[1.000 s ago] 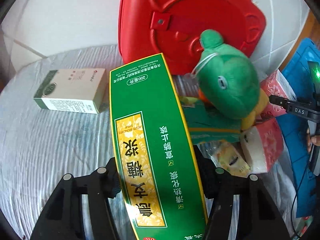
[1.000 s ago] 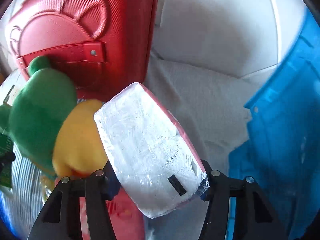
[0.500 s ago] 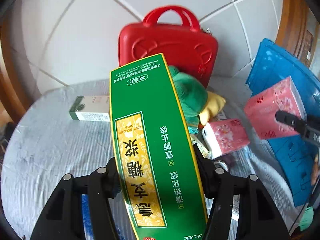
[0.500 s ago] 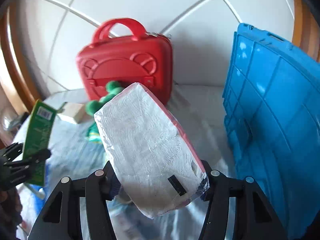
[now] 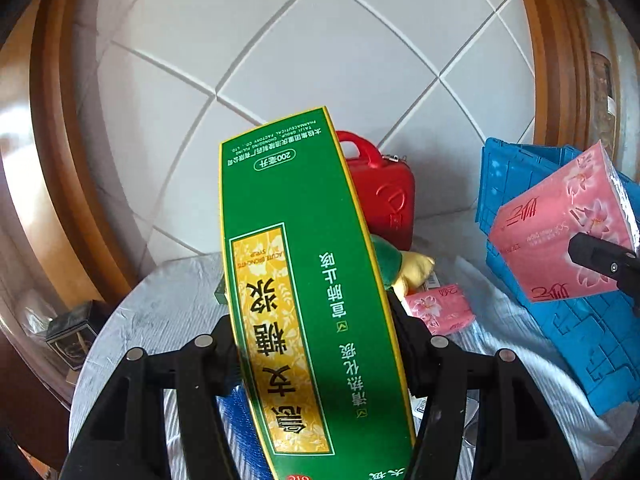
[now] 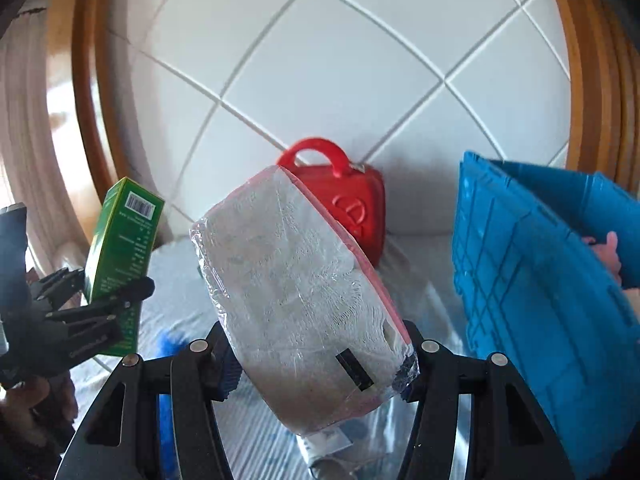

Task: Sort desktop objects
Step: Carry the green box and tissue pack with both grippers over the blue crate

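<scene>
1. Green syrup box [image 5: 308, 300] sits clamped between the pads of the left tongs [image 5: 316, 344], lifted above the desk [image 5: 160, 308]; its near end runs off the bottom of the left wrist view, so its full length cannot be seen.
2. In the right wrist view the same box [image 6: 120, 256] stands nearly upright in the left tongs [image 6: 86, 308], barcode end up, with part of a hand [image 6: 24, 396] below them cut off by the frame edge.
3. Tissue pack [image 6: 300, 300], wrapped in clear film, is pinched by the right tongs [image 6: 320, 360] and tilted up to the left; from the left wrist its pink flowered face [image 5: 560, 236] shows, partly covered by a black finger [image 5: 600, 256].
4. Both tongs point slightly downward over the desk.
5. Under the box, a blue item [image 5: 236, 420] and small things near the right edge are too hidden to identify.
6. Further on, a green and yellow plush toy [image 5: 400, 268] is half hidden by the box, beside a second pink tissue pack [image 5: 440, 308] lying on the desk.
7. Blue crate [image 6: 540, 280] stands at the right; something pink at its rim is unclear.
8. Red case [image 6: 344, 208] stands at the tiled wall [image 6: 320, 60], partly blocked in both views.
</scene>
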A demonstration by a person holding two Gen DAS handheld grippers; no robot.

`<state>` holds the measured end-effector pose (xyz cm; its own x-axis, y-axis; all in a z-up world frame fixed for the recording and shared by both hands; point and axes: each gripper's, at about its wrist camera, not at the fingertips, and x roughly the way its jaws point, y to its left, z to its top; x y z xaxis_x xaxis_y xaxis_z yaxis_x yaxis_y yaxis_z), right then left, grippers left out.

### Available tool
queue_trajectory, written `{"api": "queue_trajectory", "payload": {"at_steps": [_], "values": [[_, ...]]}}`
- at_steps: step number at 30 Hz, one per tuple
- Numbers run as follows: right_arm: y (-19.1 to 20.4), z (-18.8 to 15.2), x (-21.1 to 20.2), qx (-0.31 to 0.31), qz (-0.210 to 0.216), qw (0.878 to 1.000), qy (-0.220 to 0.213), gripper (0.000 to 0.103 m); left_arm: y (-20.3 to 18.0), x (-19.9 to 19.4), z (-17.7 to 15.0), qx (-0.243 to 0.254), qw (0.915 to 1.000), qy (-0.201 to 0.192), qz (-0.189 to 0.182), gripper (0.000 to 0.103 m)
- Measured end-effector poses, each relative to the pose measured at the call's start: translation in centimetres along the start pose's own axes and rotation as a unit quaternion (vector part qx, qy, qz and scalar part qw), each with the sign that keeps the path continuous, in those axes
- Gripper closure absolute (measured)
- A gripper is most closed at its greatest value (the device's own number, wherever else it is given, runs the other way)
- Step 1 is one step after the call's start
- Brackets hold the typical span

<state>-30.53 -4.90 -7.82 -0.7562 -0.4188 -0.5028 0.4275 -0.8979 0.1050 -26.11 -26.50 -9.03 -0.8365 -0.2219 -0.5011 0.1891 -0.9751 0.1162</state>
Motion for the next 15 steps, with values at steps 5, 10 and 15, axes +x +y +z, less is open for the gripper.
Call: {"api": "queue_trajectory", "payload": {"at_steps": [5,10,15], "values": [[-0.4,-0.2,-5.4,-0.003,0.001,0.999,-0.033,0.046,-2.1,-3.5,0.4,0.014,0.9990,-0.041,0.008,0.045],[-0.3,-0.1,-10.1,0.008,-0.018,0.998,-0.062,0.046,-4.1,-6.2,1.3,0.040,0.9966,-0.072,-0.008,0.045],[0.5,-0.2,-14.2,0.024,-0.049,0.995,-0.081,0.046,-5.7,-8.9,2.2,0.061,0.9927,-0.093,-0.048,0.045]]}}
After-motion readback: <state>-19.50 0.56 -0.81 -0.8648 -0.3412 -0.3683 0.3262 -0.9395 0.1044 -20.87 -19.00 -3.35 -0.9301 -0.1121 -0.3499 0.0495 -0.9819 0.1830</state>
